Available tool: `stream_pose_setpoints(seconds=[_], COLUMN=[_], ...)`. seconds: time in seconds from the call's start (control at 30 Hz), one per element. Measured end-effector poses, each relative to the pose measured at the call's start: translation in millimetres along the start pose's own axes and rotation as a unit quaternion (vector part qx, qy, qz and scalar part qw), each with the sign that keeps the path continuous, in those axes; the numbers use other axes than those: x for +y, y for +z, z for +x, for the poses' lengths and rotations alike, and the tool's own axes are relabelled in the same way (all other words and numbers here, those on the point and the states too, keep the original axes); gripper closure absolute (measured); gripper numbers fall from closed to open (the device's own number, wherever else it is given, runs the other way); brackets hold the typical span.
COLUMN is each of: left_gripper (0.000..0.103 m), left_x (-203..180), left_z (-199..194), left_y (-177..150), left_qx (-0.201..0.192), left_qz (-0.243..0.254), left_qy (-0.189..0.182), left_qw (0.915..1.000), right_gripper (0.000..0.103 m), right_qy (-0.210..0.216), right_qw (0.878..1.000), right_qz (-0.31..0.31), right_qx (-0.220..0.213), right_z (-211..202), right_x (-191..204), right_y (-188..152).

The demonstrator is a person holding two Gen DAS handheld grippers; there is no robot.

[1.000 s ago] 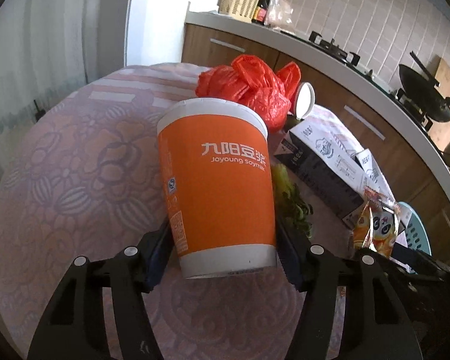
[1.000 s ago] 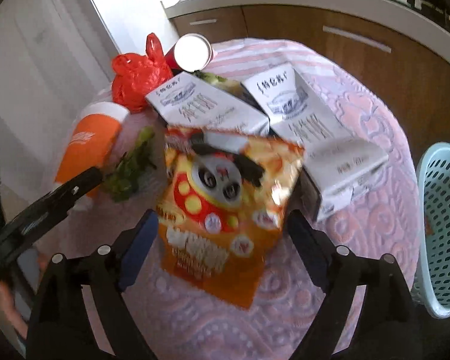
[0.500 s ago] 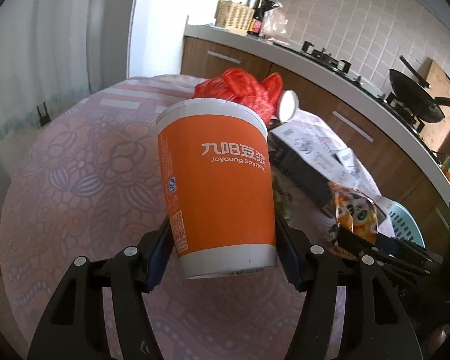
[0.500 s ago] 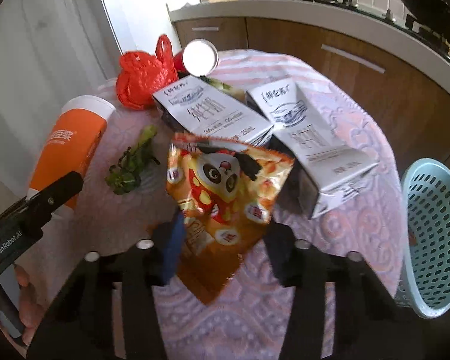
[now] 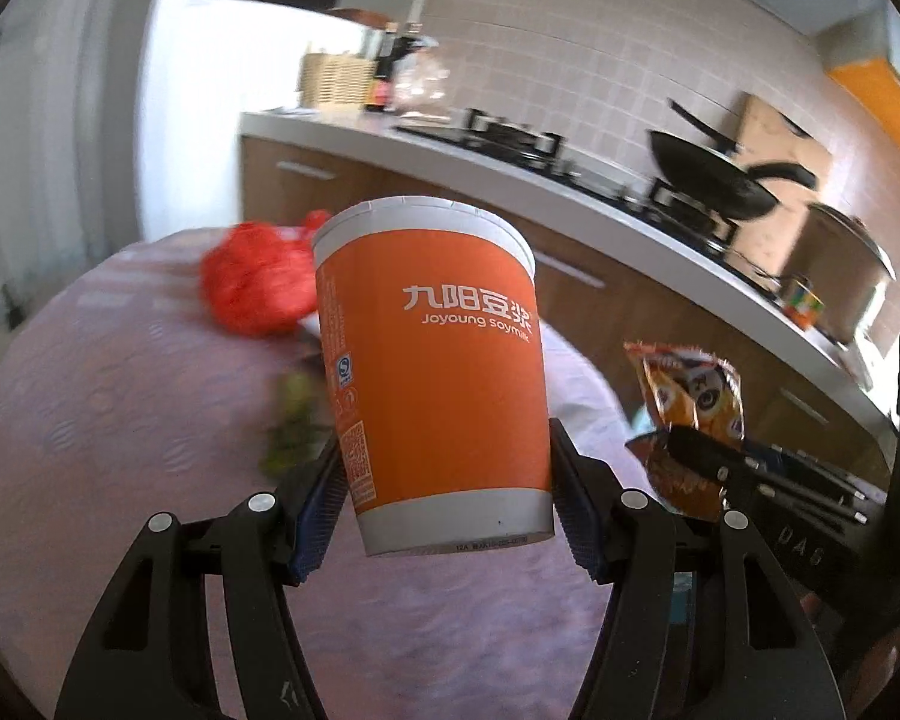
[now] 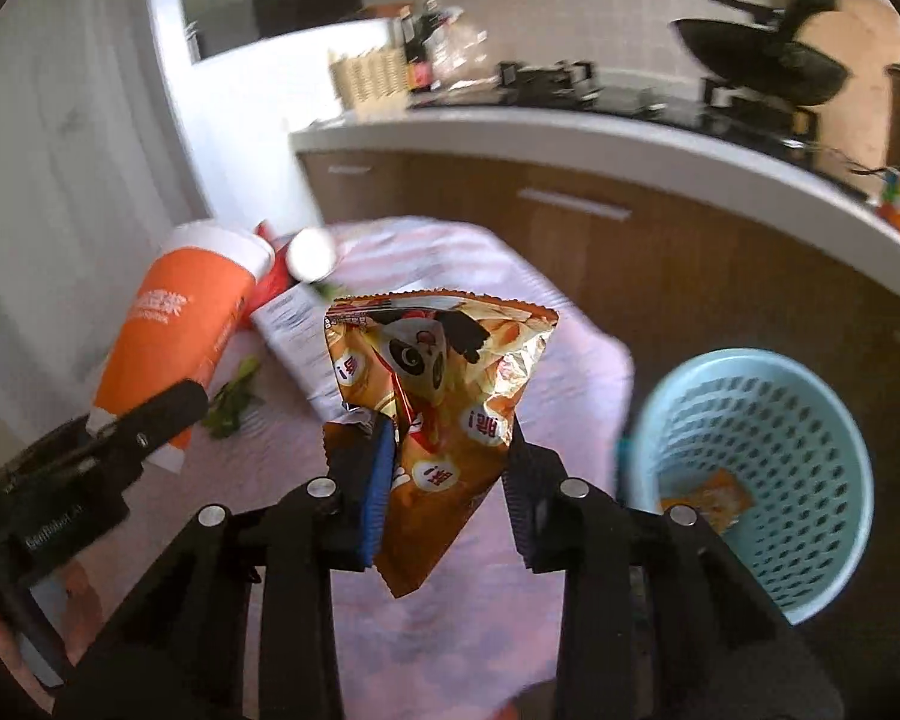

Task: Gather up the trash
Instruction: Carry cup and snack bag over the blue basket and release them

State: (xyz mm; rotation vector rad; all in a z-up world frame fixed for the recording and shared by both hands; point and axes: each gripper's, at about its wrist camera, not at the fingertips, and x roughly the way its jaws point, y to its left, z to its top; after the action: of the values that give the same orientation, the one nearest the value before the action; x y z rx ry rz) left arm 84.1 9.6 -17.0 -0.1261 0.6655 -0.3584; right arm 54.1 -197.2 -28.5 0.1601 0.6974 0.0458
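My left gripper is shut on an orange paper cup with white lettering and holds it upright above the round table. The cup also shows in the right wrist view. My right gripper is shut on an orange panda snack bag and holds it above the table's edge. The bag also shows in the left wrist view. A light blue mesh trash basket stands on the floor to the right of the bag, with an orange scrap inside.
A pink patterned tablecloth covers the table. On it lie a red plastic bag, green leaf scraps and a white carton. A kitchen counter with a stove and a wok runs behind.
Both grippers have risen from the table with their loads. The right gripper closed on the snack bag and lifted it toward the blue basket, which now sits nearer in view.
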Motion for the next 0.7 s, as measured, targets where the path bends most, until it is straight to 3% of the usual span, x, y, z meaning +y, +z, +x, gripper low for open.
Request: stream_pose_setpoints(seconds=[0.33,0.7], left_gripper=[0.043,0.043], left_x=[-104,-200], left_z=[50,121], left_y=[-5,-36], left_qx=[0.033,0.113], left_qz=[0.055,0.109], left_qy=[-0.076,-0.118], left_qw=[0.995,0.9806], right_gripper=[0.073,0.072], right_qy=[-0.084,-0.132], right_qw=[0.994,0.981], right_qz=[0.054,0.139], right_qx=[-0.033,0.016], right_z=[-34,-15], right_x=[-110,-221], right_y=[-4,-39])
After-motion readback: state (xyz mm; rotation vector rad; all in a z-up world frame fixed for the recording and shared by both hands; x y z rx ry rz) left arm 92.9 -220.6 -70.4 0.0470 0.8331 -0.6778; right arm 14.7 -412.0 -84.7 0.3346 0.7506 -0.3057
